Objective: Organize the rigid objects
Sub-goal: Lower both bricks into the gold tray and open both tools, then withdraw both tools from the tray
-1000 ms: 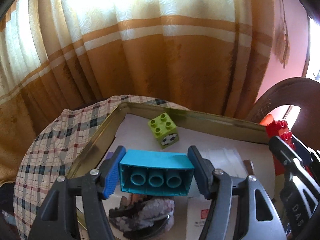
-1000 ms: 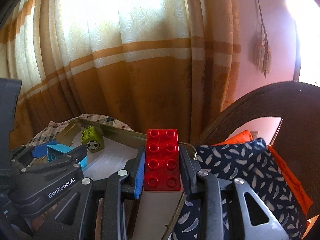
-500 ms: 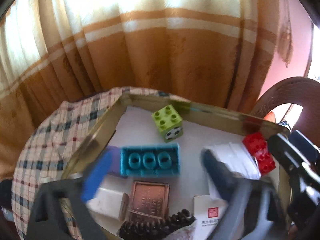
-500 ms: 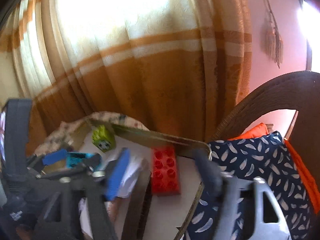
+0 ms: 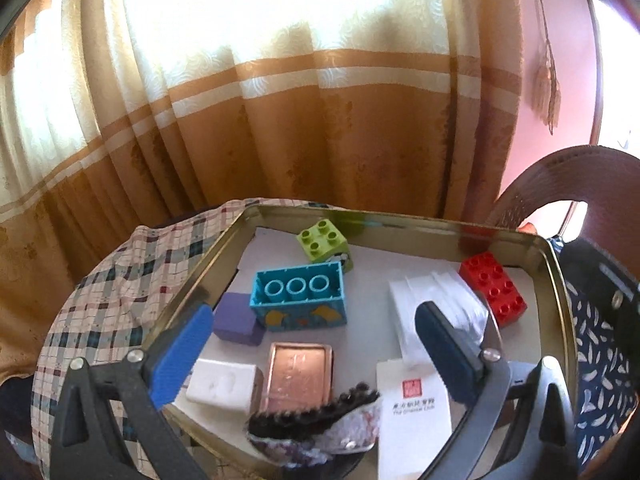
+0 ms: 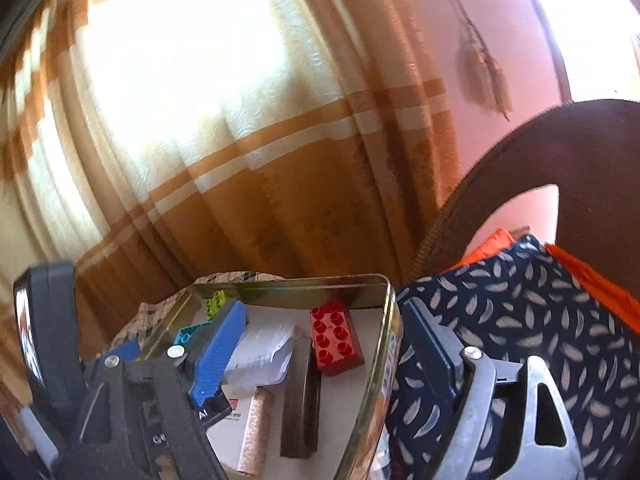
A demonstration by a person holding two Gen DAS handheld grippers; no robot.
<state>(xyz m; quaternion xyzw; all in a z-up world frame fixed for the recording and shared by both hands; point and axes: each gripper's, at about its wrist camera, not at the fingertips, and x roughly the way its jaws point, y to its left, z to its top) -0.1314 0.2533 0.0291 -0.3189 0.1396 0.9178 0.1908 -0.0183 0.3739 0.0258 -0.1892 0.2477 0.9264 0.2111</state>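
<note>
Bricks lie loose inside the gold tin tray (image 5: 558,276). Centre frame in the left wrist view, the turquoise brick (image 5: 299,300) rests hollow side up, touching the purple block (image 5: 237,318) at its left, with the green brick (image 5: 325,243) just behind. The left gripper (image 5: 314,354) has just been opening; its jaws stand wide, nothing between them. At right centre, the red brick (image 6: 336,337) sits studs up near the tray's far right corner. The right gripper (image 6: 320,354) has also just been opening, jaws spread and gripping nothing.
</note>
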